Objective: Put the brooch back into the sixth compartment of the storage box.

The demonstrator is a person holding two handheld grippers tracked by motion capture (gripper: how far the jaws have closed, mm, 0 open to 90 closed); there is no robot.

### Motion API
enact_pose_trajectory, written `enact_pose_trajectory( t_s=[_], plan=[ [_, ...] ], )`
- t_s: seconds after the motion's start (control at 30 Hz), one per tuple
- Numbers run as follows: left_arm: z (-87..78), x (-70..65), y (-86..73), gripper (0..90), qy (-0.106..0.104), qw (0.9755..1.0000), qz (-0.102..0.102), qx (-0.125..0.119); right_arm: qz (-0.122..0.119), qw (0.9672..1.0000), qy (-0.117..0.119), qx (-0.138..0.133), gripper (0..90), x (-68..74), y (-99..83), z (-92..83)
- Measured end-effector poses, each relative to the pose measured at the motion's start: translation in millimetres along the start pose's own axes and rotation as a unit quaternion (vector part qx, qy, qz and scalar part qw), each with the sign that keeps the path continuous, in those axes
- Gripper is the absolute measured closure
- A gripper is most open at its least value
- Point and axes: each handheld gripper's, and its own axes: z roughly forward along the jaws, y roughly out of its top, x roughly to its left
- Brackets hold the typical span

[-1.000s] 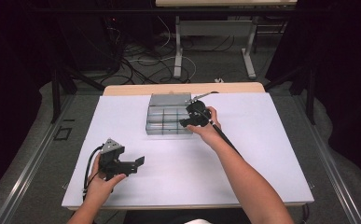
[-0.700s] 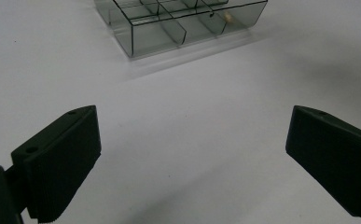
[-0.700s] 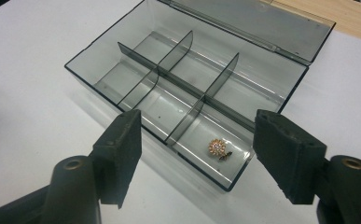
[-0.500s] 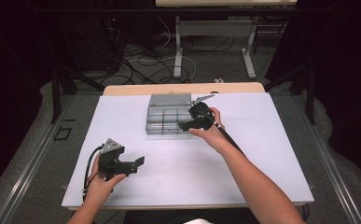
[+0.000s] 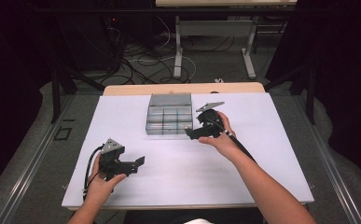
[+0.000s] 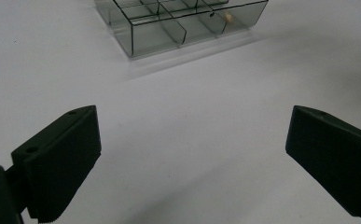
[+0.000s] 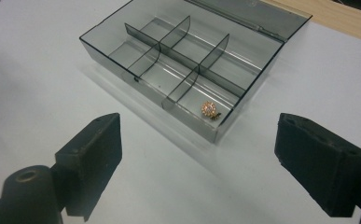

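Right gripper (image 5: 193, 132) drawn back from box (image 7: 122, 42), jaws just opening, nothing between. Gold brooch (image 7: 210, 109) rests in near corner compartment. Left gripper (image 5: 139, 162) idle, open. Placing step judged done; next, lid needs closing.

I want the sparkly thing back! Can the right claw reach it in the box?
Probably yes. The right claw is open, the box has its lid back, and nothing covers the sparkly thing in its corner compartment.
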Motion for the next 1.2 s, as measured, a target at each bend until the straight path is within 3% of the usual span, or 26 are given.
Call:
enact_pose_trajectory(
  t_s=[0.47,0.67,1.2],
  plan=[
    [0.8,-0.9,-0.4,3.5,0.005,1.0,-0.002,-0.004,0.005,0.9996,-0.009,-0.026,0.0,-6.1,-33.8,-33.4],
    [1.1,-1.1,-0.6,3.5,0.005,1.0,-0.002,-0.004,0.0,0.999,-0.022,-0.04,0.0,-10.4,-47.3,-48.2],
    [1.4,-1.9,-1.0,3.5,0.007,1.0,-0.003,-0.004,0.038,0.9969,-0.035,-0.058,0.0,-24.7,-87.9,-84.1]
  ],
)
